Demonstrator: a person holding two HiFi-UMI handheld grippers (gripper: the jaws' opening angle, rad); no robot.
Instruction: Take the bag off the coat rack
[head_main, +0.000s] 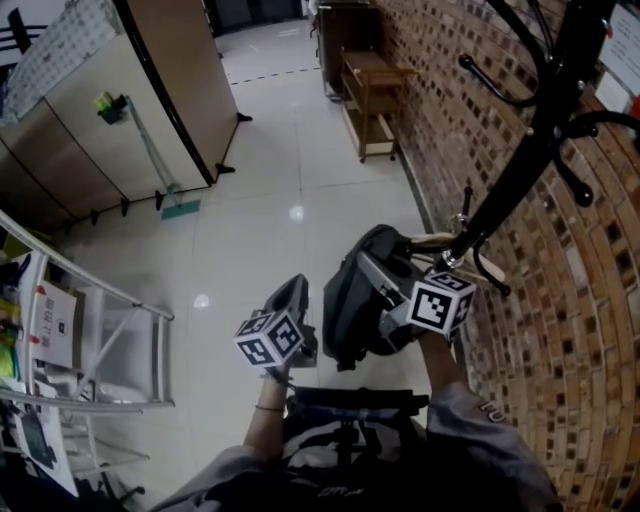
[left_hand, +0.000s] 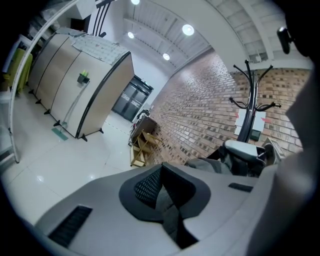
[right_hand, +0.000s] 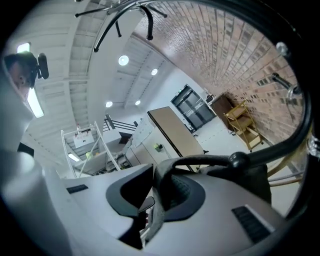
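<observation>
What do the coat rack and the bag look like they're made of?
Coat rack: probably metal with a glossy black painted finish, going by its thin curved hooks and faint highlights. Bag: seemingly woven fabric, matte dark grey, with a soft, sagging shape and no shine.

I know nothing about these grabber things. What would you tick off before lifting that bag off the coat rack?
1. Right gripper shut on the bag's strap: ok.
2. Strap clear of the hook knob: not ok, it runs right up to the knob.
3. Left gripper free to help: ok, shut, empty, apart from the bag.
4. Bag hangs free beside the coat rack: ok.
5. Bag zipped closed: cannot tell.
</observation>
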